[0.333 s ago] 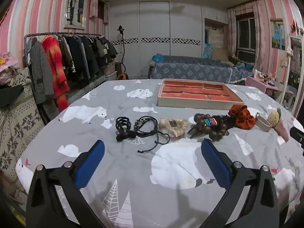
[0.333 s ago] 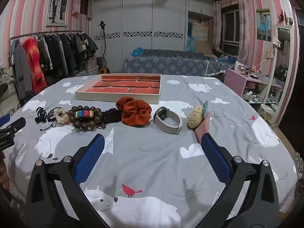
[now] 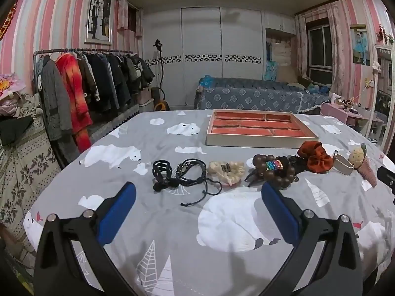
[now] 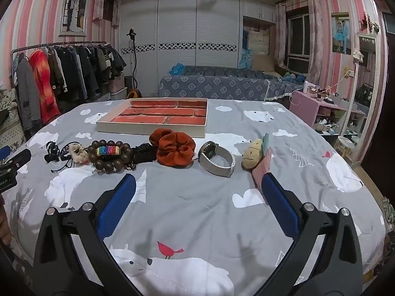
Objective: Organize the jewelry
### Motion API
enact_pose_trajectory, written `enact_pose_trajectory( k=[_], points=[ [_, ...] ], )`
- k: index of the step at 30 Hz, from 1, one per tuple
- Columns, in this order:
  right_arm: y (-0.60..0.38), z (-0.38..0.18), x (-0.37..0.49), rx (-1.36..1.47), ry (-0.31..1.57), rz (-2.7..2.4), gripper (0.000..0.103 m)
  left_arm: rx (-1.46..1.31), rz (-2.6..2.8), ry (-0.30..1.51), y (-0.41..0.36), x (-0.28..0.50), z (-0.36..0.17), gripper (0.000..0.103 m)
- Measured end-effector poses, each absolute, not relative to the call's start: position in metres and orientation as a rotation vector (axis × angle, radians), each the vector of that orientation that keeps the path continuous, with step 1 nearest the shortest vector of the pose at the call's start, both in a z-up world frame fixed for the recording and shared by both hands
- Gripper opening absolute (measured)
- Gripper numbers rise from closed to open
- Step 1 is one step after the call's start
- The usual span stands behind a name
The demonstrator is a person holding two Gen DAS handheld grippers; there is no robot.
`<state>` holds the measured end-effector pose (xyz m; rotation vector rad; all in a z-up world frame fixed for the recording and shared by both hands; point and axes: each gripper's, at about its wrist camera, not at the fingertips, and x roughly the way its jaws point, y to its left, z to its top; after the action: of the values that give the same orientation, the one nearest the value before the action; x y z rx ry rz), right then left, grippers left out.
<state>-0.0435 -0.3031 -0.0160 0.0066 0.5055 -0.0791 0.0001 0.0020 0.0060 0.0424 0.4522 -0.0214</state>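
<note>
A row of accessories lies on the grey bedspread in front of a tray [image 3: 259, 140] [image 4: 150, 127] with red compartments. From left: a black hair clip [image 3: 161, 172], black cord bracelets [image 3: 192, 175], a cream scrunchie [image 3: 226, 170], a brown bead bracelet [image 3: 274, 170] [image 4: 109, 154], a rust scrunchie [image 3: 314, 157] [image 4: 174, 150], a white-strap watch [image 4: 217, 160] and a pineapple plush clip [image 4: 256, 154]. My left gripper [image 3: 197, 201] is open and empty, near the cords. My right gripper [image 4: 197, 192] is open and empty, near the watch.
A clothes rack [image 3: 86, 86] stands left of the bed. A second bed [image 3: 246, 96] with a blue cover lies behind. A pink side table [image 4: 318, 108] stands to the right. The other gripper's edge shows at the far left of the right wrist view [image 4: 12, 170].
</note>
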Motion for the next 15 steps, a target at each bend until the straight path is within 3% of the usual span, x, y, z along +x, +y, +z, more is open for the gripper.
enact_pose_trajectory(
  k=[15],
  points=[
    [-0.302,-0.0138,-0.0454,0.006,0.493,-0.097,0.099,0.031,-0.034,0.446,0.0003,-0.002,0.0098,0.099]
  ],
)
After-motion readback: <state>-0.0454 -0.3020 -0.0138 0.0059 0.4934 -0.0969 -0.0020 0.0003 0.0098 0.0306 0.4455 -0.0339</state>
